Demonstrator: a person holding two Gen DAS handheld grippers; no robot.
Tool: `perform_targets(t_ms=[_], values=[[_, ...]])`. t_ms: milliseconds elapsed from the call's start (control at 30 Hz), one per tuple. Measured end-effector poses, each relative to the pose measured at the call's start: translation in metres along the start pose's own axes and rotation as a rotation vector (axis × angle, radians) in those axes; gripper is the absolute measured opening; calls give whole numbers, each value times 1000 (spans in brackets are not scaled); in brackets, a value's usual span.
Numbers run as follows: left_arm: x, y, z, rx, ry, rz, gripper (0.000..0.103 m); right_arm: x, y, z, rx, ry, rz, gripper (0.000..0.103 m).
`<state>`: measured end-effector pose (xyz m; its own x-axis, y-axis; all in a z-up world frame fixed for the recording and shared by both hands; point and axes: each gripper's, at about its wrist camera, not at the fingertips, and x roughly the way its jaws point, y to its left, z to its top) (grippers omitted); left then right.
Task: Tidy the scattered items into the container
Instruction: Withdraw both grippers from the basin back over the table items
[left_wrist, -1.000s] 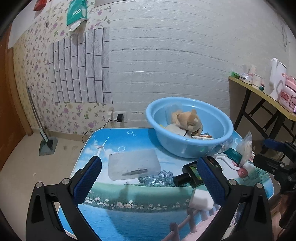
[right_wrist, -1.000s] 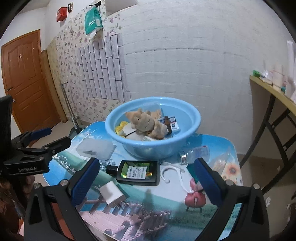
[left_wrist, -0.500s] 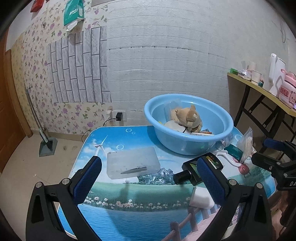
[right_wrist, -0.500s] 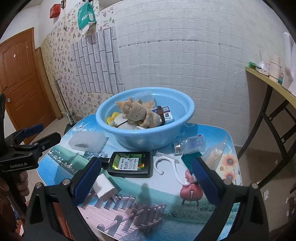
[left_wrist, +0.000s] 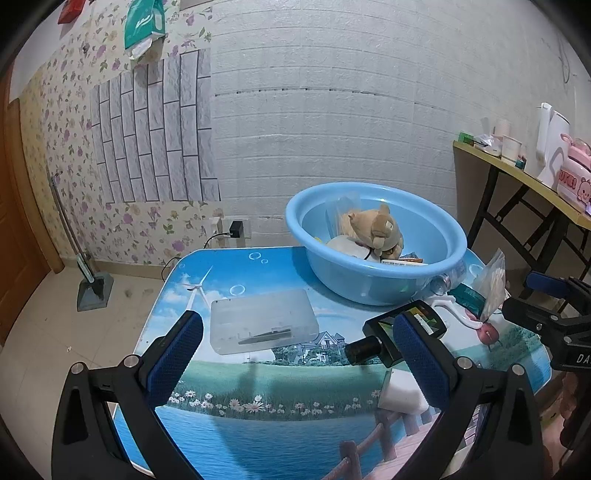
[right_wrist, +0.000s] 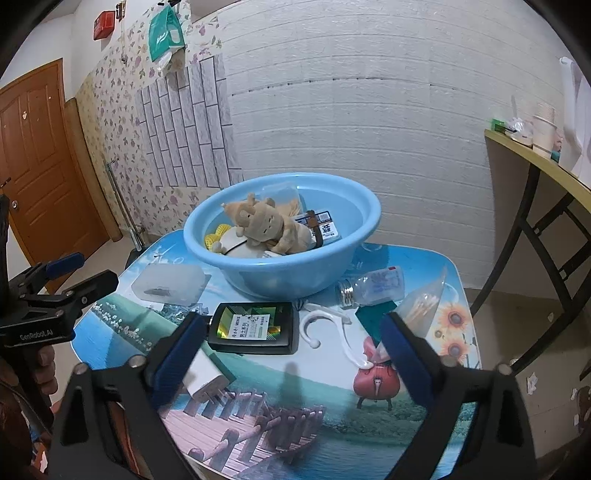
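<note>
The round basin (right_wrist: 284, 266) of smooth blue plastic stands at the far side of the table (right_wrist: 258, 417), whose glossy top is printed with a landscape of sea, wooden bridge and sunflowers. Inside the basin lie a soft beige plush toy (right_wrist: 266, 225), a yellow mesh piece and a flat box with a QR code on its label.

Still outside the basin, on the table, are several items: a frosted rectangular plastic case (left_wrist: 262, 321) with a dark thin object inside, a black flat device (right_wrist: 253, 328) with a shiny holographic sticker and small writing that I cannot read, a white charger block (right_wrist: 205, 380), a curved white plastic hook (right_wrist: 328, 328), a clear small bottle (right_wrist: 369, 288) with a ribbed metal cap lying on its side, and a transparent bag of cotton swabs (right_wrist: 424, 301).

The right gripper (right_wrist: 291, 362) has its blue-padded jaws wide but closing, with the black device and the hook beyond them, nothing pressed. The left gripper (left_wrist: 295, 354) hovers with jaws spread apart and empty; its body reads "GenRobot.AI" in the right wrist view.
</note>
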<state>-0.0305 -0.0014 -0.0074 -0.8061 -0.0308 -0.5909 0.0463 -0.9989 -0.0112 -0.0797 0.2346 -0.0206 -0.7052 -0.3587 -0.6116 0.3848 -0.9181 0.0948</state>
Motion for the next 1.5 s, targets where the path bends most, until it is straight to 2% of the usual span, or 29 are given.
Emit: perform_targets(t_ms=[200,733,967,1233,1500], values=[[0,0,0,0,0,0,103,0,4,-1,10,-5,35,92],[6,6,-11,-3,25,4,103,6,1,-6,9,25,17,92],[16,10,-20,-18,63,-2,103,10,-11,-15,52,46,8,92],[26,-6,-31,17,105,-34,103,15,-21,-21,74,65,-1,92],[29,-12,-31,25,114,-39,103,17,-27,-24,87,73,6,92]])
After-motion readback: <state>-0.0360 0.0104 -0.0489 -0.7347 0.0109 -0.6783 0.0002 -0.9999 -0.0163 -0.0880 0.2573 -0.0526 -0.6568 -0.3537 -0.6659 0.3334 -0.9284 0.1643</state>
